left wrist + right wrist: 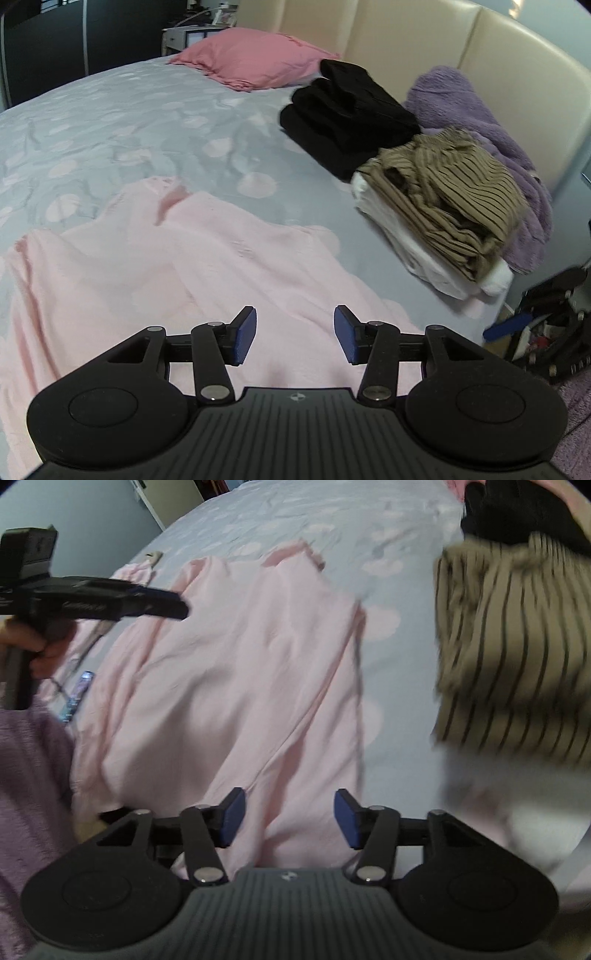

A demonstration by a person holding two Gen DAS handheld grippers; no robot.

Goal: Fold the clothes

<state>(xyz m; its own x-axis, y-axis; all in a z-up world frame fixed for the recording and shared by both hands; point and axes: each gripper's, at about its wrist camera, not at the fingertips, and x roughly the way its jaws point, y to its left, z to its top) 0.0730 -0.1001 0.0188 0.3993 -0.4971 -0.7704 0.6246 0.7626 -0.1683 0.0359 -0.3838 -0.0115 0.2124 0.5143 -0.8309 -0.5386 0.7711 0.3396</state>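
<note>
A pale pink garment (177, 266) lies spread and wrinkled on the bed; the right wrist view shows the pink garment (236, 672) from its other side. My left gripper (294, 334) hovers above its near part, open, with nothing between the blue pads. My right gripper (289, 818) hangs over the garment's near edge, also open and empty. In the right wrist view the left gripper (162, 603) appears at the upper left, held by a hand (40, 650). A folded brown striped garment (454, 195) rests on a white folded piece (417, 254).
A folded black pile (343, 114), a purple fleece (476, 114) and a pink pillow (255, 59) lie near the cream headboard (424, 40). The grey-blue dotted bedspread (110, 122) stretches to the left. Dark clutter (554, 332) sits beside the bed at right.
</note>
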